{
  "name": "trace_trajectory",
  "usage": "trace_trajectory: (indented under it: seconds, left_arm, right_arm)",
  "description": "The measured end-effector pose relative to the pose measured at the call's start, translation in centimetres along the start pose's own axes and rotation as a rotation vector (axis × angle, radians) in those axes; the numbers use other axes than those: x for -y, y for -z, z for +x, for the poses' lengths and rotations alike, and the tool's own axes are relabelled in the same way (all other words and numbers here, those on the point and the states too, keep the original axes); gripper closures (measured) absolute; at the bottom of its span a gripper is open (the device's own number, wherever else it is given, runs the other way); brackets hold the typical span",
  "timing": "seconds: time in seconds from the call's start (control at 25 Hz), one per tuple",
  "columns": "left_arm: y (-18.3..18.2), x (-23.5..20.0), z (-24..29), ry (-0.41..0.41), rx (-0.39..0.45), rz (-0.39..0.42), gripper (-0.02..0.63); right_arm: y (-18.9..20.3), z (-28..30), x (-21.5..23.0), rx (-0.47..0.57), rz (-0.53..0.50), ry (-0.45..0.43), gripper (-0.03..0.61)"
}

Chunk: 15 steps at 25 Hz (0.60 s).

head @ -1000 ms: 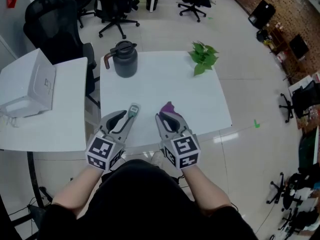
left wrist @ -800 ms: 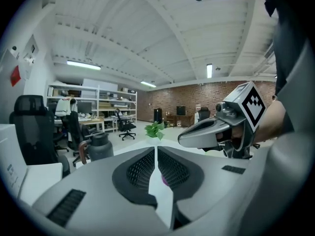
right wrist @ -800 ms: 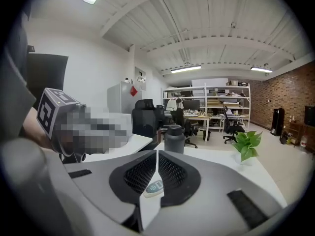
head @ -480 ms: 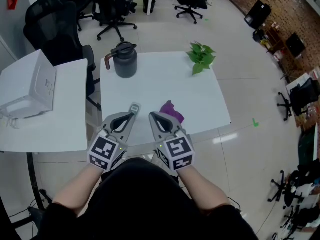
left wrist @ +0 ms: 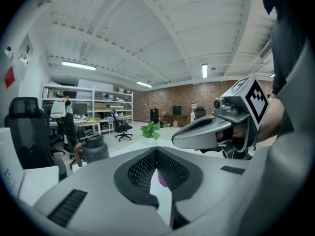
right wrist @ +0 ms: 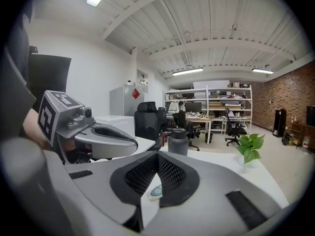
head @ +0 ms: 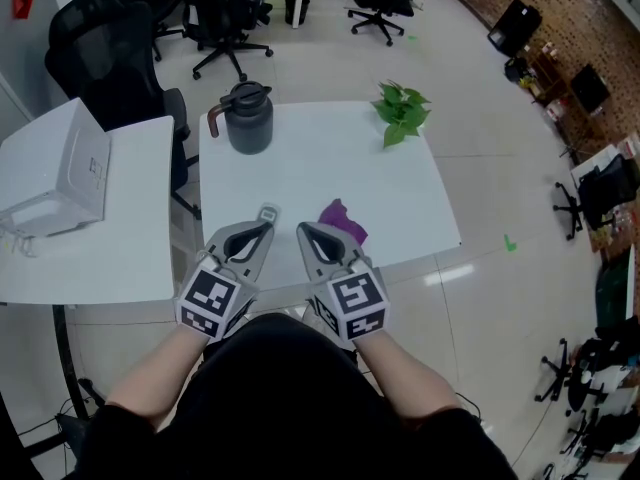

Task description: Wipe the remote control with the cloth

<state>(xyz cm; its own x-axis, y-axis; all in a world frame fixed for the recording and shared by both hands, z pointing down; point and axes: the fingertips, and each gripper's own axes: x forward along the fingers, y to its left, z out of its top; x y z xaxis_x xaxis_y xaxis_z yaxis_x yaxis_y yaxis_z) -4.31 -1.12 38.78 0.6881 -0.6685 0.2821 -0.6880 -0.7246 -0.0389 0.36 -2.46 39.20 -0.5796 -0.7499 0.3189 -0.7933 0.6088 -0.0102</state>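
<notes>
On the white table (head: pixel 330 168), the grey remote control (head: pixel 267 214) lies near the front edge, its near end hidden behind my left gripper (head: pixel 264 232). The purple cloth (head: pixel 343 221) lies crumpled just right of it. My right gripper (head: pixel 304 231) sits between remote and cloth, touching neither. Both grippers are shut with nothing between the jaws. In the left gripper view a bit of the cloth (left wrist: pixel 161 180) shows below the closed left gripper (left wrist: pixel 156 151). In the right gripper view the remote (right wrist: pixel 156 191) shows below the closed right gripper (right wrist: pixel 157 154).
A dark jug (head: pixel 248 118) stands at the table's back left and a small green plant (head: pixel 403 111) at the back right. A second white table (head: pixel 110 258) with a white box (head: pixel 60 168) adjoins on the left. Black office chairs (head: pixel 110 63) stand behind.
Both grippers' jaws have closed. My right gripper has moved left off the purple cloth, which now lies uncovered. The left gripper has stayed by the remote.
</notes>
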Motion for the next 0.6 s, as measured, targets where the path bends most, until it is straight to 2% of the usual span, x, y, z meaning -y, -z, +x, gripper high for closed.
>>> trace_trajectory:
  seconds: [0.6]
  left_arm:
    - [0.10, 0.05, 0.79, 0.004, -0.005, -0.010, 0.612]
  right_arm:
    - [0.14, 0.16, 0.51, -0.008, -0.005, 0.002, 0.565]
